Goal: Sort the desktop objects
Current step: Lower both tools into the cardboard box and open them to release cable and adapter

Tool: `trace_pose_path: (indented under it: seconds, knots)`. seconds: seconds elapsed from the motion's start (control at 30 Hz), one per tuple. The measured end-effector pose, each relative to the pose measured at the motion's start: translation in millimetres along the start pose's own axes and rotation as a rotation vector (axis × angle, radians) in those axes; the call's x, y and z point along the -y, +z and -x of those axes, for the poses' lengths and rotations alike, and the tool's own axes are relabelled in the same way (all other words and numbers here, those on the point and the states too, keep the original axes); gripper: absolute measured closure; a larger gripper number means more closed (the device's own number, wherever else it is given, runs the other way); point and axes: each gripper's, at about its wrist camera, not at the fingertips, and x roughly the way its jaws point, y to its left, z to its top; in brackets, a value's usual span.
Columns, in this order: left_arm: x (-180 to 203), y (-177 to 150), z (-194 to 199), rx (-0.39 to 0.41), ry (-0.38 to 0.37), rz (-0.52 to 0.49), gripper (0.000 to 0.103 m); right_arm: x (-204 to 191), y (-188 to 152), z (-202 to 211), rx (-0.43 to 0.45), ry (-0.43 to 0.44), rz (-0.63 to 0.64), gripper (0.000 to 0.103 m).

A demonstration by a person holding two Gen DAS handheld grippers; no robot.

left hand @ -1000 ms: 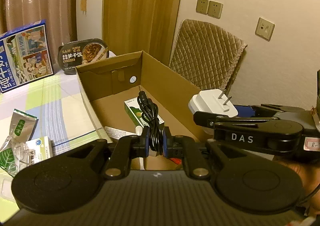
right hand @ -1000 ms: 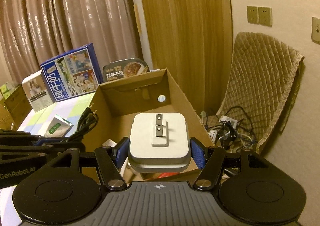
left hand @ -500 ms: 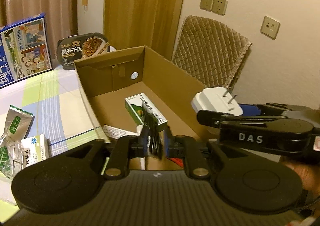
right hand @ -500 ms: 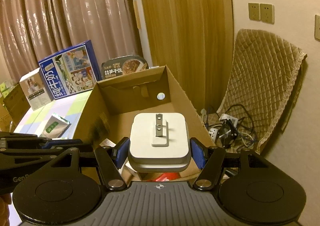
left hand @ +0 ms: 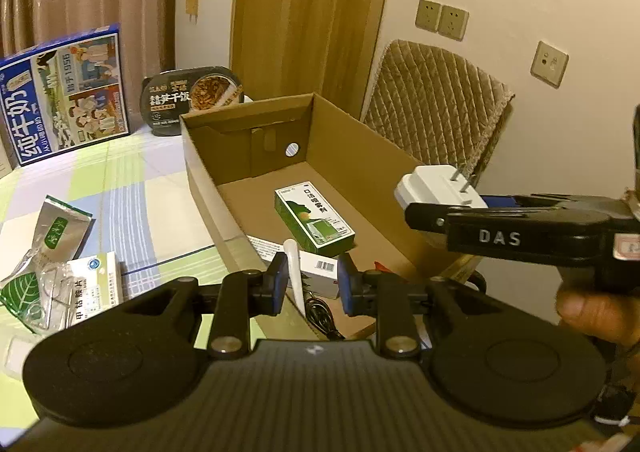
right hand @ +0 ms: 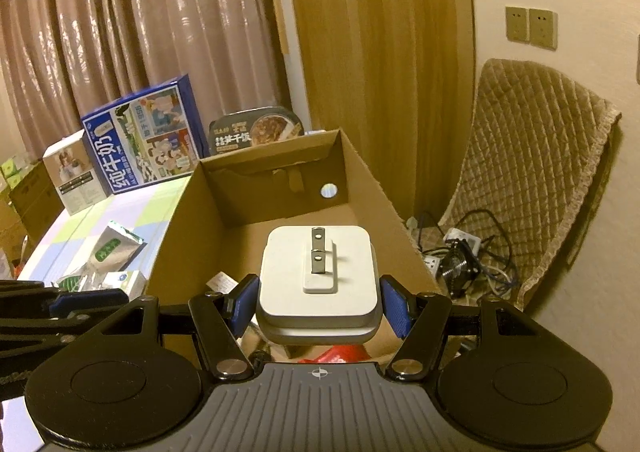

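Note:
My left gripper (left hand: 313, 282) is open over the near end of the cardboard box (left hand: 360, 156), with nothing between its fingers. Below it, a black cable (left hand: 320, 312) lies coiled on the box floor. Also in the box are a green carton (left hand: 314, 220), a white tube (left hand: 294, 276) and a small white box (left hand: 322, 272). My right gripper (right hand: 318, 308) is shut on a white plug adapter (right hand: 318, 284), prongs up, held above the box (right hand: 176, 244). In the left wrist view the adapter (left hand: 432, 184) hangs over the box's right wall.
On the checked tablecloth left of the box lie a silver-green sachet (left hand: 60, 228) and a medicine box (left hand: 94, 284). A blue milk carton (left hand: 64, 100) and an instant-rice bowl (left hand: 192, 96) stand behind. A quilted chair (right hand: 536, 172) and tangled floor cables (right hand: 460, 256) are on the right.
My left gripper has opened and the black cable it held has dropped into the box. The right gripper still holds the adapter in about the same place.

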Motion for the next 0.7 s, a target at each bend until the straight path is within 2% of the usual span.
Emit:
trace_pose_path:
  seconds: [0.1,0.13,0.2,0.37,0.47,0.53,0.6,0.7]
  knots:
    - [-3,-1,6,0.006,0.004,0.012,0.077,-6,4,-11,-0.028,0.022,0.032,0.040]
    - [-4,-2,7,0.009,0.006,0.015,0.076,-7,6,-14,-0.035,0.032,0.033,0.033]
    - [-7,-4,12,0.013,0.012,0.021,0.074,-6,7,-16,-0.026,0.033,0.017,0.026]
    - [-19,-15,28,0.017,0.037,0.044,0.065,-2,3,-3,-0.002,0.025,-0.013,0.023]
    - [-27,-24,38,0.014,0.057,0.065,0.057,2,-2,10,0.014,0.011,-0.049,0.016]
    - [-32,-31,45,0.011,0.069,0.077,0.047,3,-6,21,0.034,0.002,-0.077,0.009]
    - [-38,-39,54,0.009,0.083,0.083,0.038,1,-9,33,0.054,0.002,-0.091,0.007]
    - [-48,-51,69,-0.001,0.112,0.101,0.033,-8,-12,47,0.070,0.019,-0.097,0.005]
